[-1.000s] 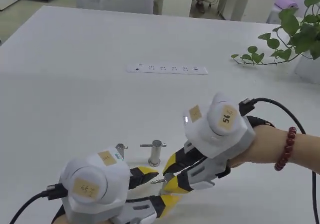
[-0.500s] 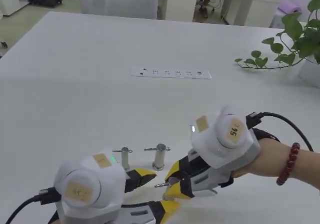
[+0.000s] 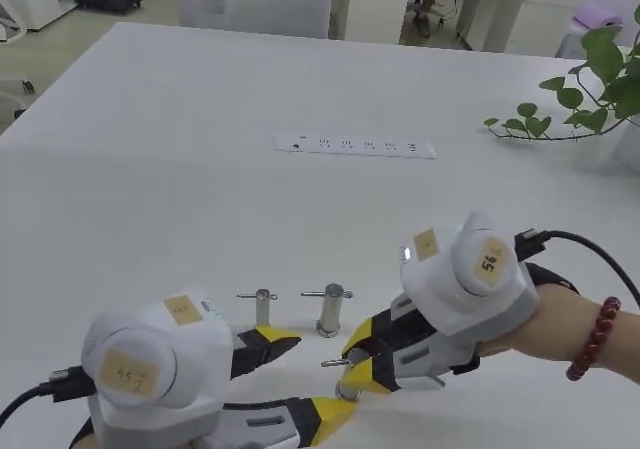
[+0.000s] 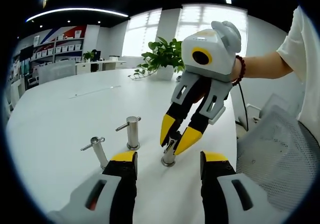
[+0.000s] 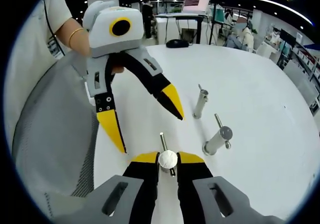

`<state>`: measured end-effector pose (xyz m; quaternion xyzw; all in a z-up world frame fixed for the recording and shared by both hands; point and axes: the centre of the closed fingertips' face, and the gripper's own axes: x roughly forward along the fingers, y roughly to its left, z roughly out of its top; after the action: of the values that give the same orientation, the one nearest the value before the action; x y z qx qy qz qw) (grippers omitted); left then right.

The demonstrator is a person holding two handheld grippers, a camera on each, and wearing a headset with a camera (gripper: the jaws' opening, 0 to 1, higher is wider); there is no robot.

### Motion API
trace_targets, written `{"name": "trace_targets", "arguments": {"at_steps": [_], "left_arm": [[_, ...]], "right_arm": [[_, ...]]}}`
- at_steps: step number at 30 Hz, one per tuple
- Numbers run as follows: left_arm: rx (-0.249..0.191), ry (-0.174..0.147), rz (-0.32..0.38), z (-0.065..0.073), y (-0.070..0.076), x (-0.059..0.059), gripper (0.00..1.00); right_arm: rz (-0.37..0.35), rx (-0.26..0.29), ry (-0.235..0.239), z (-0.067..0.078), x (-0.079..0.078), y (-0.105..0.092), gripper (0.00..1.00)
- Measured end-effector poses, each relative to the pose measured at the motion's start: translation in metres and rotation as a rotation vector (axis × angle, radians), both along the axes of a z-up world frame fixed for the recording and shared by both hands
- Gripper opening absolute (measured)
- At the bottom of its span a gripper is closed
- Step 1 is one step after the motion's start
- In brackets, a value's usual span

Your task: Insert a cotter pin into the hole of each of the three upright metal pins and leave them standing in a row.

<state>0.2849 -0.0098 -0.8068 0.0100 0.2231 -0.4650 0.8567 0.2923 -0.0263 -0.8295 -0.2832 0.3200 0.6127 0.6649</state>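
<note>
Across the whole scene runs my white table (image 3: pixel 150 169), and everything sits on it. At its far right a leafy plant (image 3: pixel 590 79) grows out of a pale pot (image 4: pixel 165 73); what else the pot holds I cannot tell.

Near me on the right is my right gripper (image 3: pixel 355 364). Its yellow-tipped jaws are clamped on the head of the right metal pin (image 5: pixel 167 159), which stands on its base on the table. Near me on the left is my left gripper (image 3: pixel 312 374). Its jaws are spread wide and hold nothing, and the clamped pin lies between them without touching either one.

Far off at mid-table lies a white power strip (image 3: pixel 356 146).

Just beyond the gripper tips stand the middle metal pin (image 3: pixel 330 314) and, to its left, the left metal pin (image 3: pixel 263 309). Both are upright and apart from each other. The right metal pin is nearer to me than these two, slightly right of the middle one.

A cotter pin (image 3: pixel 318 293) crosses the top of the middle metal pin, a second cotter pin (image 3: pixel 250 296) crosses the left one, and a third cotter pin (image 5: pixel 161 140) passes through the head of the clamped pin.
</note>
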Motion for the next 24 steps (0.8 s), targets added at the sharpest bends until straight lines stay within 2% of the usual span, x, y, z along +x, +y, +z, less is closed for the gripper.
{"name": "trace_targets", "arguments": {"at_steps": [4,9,16,24], "left_arm": [[-0.002,-0.006,0.006,0.005,0.006,-0.003,0.52],[-0.029,-0.015,0.038,0.017,0.015,-0.004,0.56],[-0.057,-0.013,0.058,0.028,0.020,-0.006,0.63],[-0.043,-0.006,0.092,0.026,0.029,-0.008,0.70]], "right_arm": [[-0.003,-0.006,-0.007,0.000,0.002,-0.001,0.13],[-0.015,0.000,-0.015,0.003,0.005,-0.004,0.13],[-0.038,-0.009,-0.030,0.009,0.018,-0.010,0.13],[-0.068,-0.029,-0.045,0.013,0.035,-0.022,0.13]]}}
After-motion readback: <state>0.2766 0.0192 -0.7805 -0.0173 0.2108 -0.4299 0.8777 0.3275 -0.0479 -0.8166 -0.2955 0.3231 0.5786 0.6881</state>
